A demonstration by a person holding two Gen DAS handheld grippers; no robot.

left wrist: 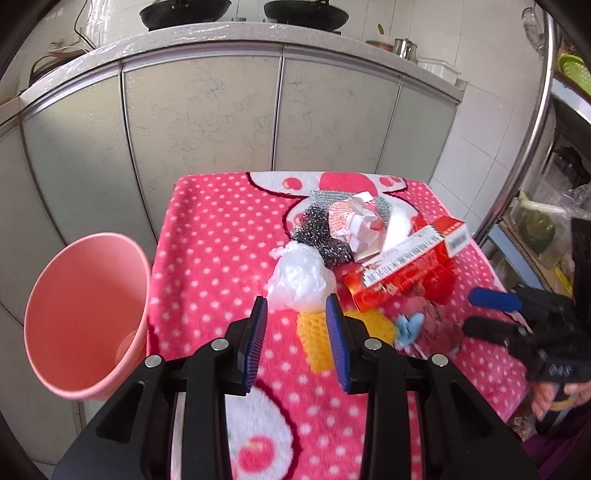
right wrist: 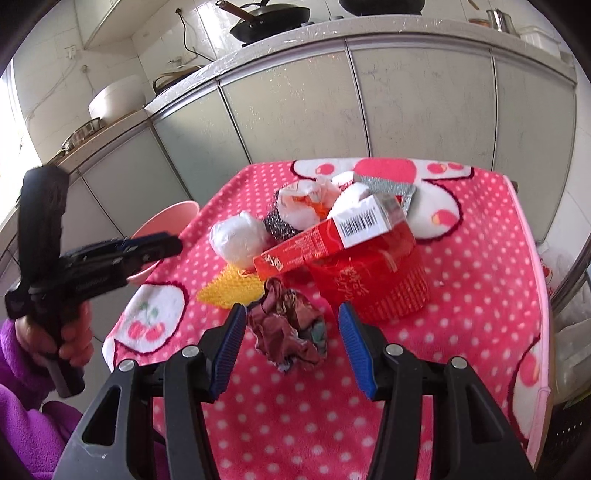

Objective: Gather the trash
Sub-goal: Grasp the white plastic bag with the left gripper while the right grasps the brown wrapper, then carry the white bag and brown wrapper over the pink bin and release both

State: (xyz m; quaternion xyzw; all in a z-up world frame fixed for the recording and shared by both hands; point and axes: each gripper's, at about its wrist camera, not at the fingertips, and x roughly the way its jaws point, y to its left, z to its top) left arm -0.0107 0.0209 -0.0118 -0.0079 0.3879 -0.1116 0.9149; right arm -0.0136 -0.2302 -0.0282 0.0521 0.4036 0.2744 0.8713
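Note:
A pile of trash lies on the pink polka-dot blanket (left wrist: 221, 240): a white plastic bag ball (left wrist: 301, 278), a steel scourer (left wrist: 317, 232), crumpled paper (left wrist: 354, 221), a red carton (left wrist: 406, 258), a yellow knitted cloth (left wrist: 314, 339) and a crumpled maroon wrapper (right wrist: 291, 332). My left gripper (left wrist: 295, 306) is open, just short of the white bag. My right gripper (right wrist: 291, 314) is open, its fingers either side of the maroon wrapper. The pink bin (left wrist: 85, 317) stands left of the table. The bag (right wrist: 240, 238), carton (right wrist: 332, 236) and a red tub (right wrist: 373, 280) show in the right wrist view.
Grey kitchen cabinets (left wrist: 203, 110) stand behind the table, with woks (left wrist: 184, 13) on the counter. A metal rack pole (left wrist: 524, 140) and shelves stand at the right. The left gripper also shows in the right wrist view (right wrist: 159, 247), held by a hand in a purple sleeve.

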